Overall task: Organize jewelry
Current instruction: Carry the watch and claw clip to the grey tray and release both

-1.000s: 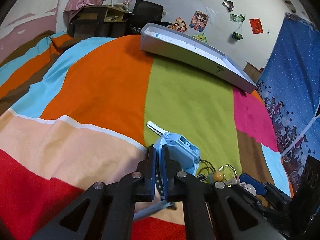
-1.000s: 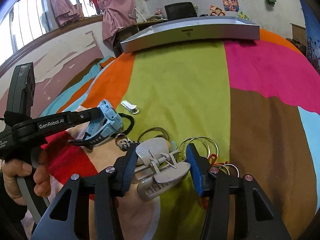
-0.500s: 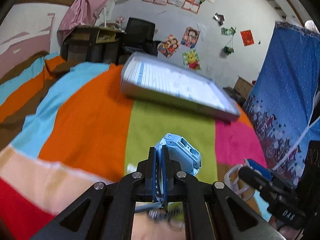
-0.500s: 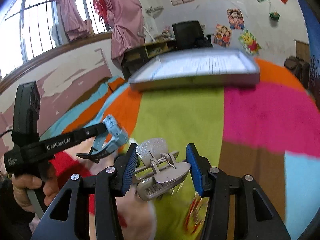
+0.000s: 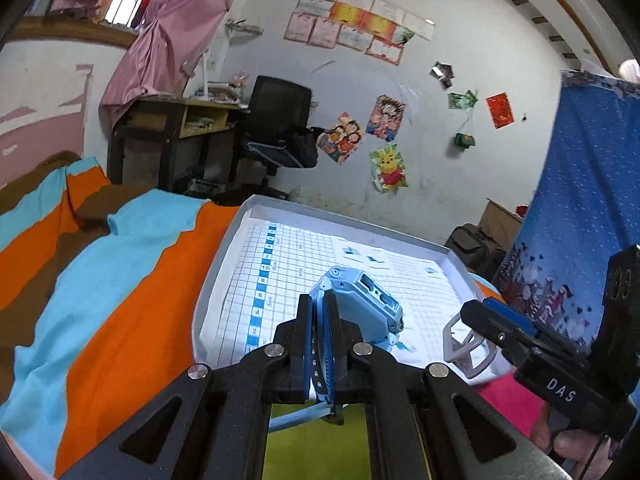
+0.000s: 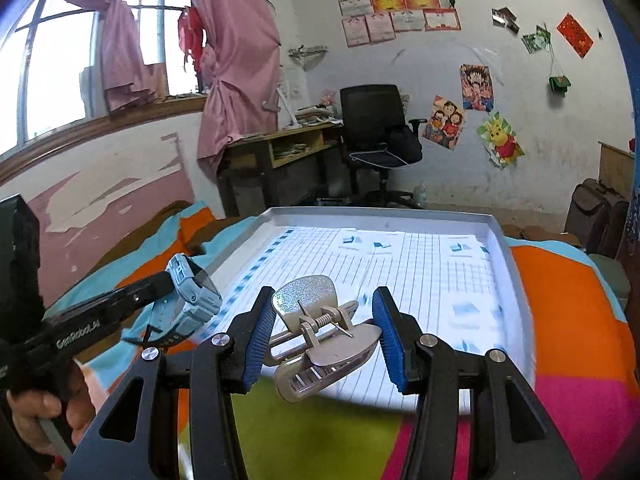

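We see daylight pouring through the window (image 6: 80,60) at the upper left of the right wrist view, blown out to near white, leaving the room evenly bright with soft shadows. Both fisheye views bend straight lines and darken to black at the corners. The tray (image 6: 516,280) looks smeared along its right edge, perhaps from motion blur.

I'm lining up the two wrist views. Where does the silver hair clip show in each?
Left wrist view: the silver hair clip sits at right of centre, held in the right claw over the tray's near edge.
Right wrist view: bottom centre, clamped between the blue pads, above the near edge.
Shared landmark: the grey tray with its grid-printed paper; also the black office chair.
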`<action>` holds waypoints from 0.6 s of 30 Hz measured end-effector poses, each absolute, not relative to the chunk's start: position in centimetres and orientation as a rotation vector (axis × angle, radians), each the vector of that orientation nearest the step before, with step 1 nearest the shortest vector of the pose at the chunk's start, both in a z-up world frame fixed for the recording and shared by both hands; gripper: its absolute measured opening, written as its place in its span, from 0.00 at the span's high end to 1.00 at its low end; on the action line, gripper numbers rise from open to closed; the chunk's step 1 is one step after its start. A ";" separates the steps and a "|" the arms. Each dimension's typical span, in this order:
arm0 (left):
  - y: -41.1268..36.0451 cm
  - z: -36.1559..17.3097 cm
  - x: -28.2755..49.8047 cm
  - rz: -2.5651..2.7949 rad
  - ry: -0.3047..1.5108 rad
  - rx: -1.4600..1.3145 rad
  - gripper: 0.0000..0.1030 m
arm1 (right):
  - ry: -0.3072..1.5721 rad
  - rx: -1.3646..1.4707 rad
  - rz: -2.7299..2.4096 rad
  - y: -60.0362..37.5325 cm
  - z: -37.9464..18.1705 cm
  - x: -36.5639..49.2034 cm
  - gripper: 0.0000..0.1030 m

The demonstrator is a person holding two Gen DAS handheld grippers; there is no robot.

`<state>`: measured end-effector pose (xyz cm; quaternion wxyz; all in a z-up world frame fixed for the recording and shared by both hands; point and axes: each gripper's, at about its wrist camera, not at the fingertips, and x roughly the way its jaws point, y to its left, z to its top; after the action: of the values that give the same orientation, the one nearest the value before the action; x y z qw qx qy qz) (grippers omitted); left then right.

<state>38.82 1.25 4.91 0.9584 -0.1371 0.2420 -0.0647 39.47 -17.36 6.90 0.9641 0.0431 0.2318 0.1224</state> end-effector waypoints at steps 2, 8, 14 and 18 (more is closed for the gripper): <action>1.5 4.2 40.1 -0.121 0.508 -0.296 0.95 | 0.488 0.097 0.241 -17.3 6.2 41.3 0.57; 1.5 2.6 41.9 -0.110 0.537 -0.302 0.94 | 0.540 0.139 0.218 -16.9 2.6 43.7 0.56; 0.9 1.7 42.1 -0.101 0.569 -0.283 0.92 | 0.532 0.122 0.206 -16.3 1.3 44.1 0.56; 1.0 2.1 41.6 -0.107 0.568 -0.278 0.91 | 0.528 0.104 0.199 -16.0 1.4 44.0 0.50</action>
<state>41.64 0.96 2.09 0.9490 -0.1369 0.2792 -0.0526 43.98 -15.96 1.44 0.9591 0.0513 0.2604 0.0981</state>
